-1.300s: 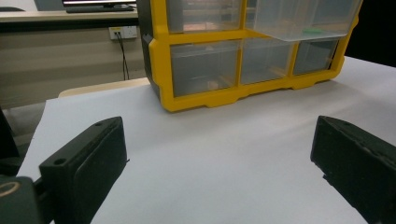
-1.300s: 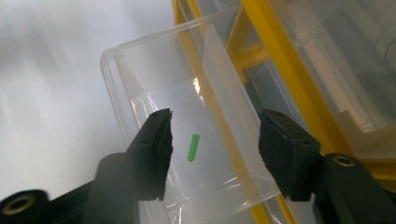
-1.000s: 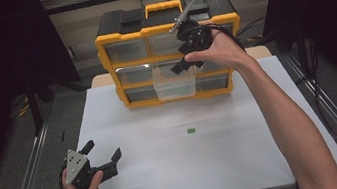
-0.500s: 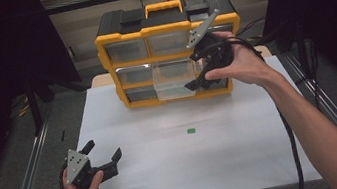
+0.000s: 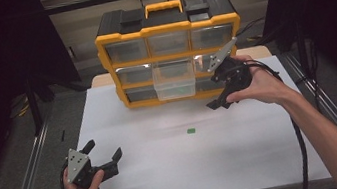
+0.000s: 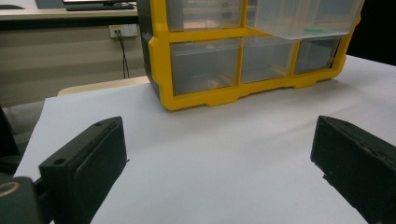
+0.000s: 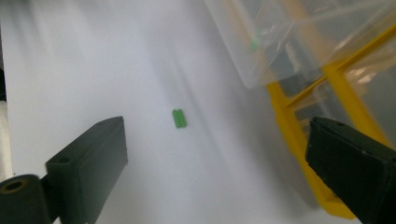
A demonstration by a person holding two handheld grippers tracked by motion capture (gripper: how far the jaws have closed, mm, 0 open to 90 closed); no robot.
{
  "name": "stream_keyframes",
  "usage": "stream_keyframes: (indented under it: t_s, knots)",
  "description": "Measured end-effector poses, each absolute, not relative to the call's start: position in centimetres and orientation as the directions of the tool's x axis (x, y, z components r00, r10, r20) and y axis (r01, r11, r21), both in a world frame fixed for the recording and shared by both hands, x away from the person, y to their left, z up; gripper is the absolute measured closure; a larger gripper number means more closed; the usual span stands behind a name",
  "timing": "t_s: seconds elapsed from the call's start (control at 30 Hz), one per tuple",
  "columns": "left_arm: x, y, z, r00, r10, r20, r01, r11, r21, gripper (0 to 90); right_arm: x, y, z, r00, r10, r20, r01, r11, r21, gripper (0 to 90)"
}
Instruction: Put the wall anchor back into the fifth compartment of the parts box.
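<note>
Counter was dominated by the organizer, its middle drawer pulled out. Right gripper, jaws apart and empty after opening, was aimed toward the green piece, judged light and rigid, best pinched across its short sides. Left gripper was held open.

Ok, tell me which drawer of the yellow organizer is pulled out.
The middle drawer of the organizer, in the centre column: its clear box juts forward over the row below, while the other drawers sit flush in the yellow frame.

Open tool, green piece on white sheet, clear drawer
</note>
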State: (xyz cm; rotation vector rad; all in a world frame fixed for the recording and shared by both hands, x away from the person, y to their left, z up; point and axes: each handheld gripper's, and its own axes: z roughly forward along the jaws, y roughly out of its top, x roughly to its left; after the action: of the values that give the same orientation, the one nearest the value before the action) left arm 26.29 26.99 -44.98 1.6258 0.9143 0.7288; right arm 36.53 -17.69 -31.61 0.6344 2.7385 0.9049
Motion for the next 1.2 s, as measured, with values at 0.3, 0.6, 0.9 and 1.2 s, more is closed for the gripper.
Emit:
stream_keyframes:
  t_s: [0.3, 0.6, 0.9, 1.2]
  knots:
    - [26.3, 27.0, -45.0, 0.515, 0.857, 0.005, 0.193, -0.121, 0.974, 3.6, 36.2, -16.3, -36.3, -0.911, 0.412, 0.031, 0.356, 0.743, 0.567, 16.9]
    - [26.2, 26.9, -45.0, 0.514, 0.858, 0.003, 0.19, -0.118, 0.975, 3.6, 36.1, -13.6, -40.6, -0.924, 0.371, 0.096, 0.369, 0.795, 0.481, 24.9]
    - [26.2, 27.0, -44.9, 0.515, 0.857, 0.014, 0.185, -0.127, 0.975, 3.6, 36.3, -10.8, -43.2, -0.945, 0.313, 0.091, 0.321, 0.846, 0.426, 34.2]
    - [26.2, 27.0, -44.9, 0.524, 0.852, 0.015, 0.183, -0.13, 0.974, 3.6, 37.6, -9.2, -44.5, -0.942, 0.319, 0.108, 0.335, 0.855, 0.396, 42.2]
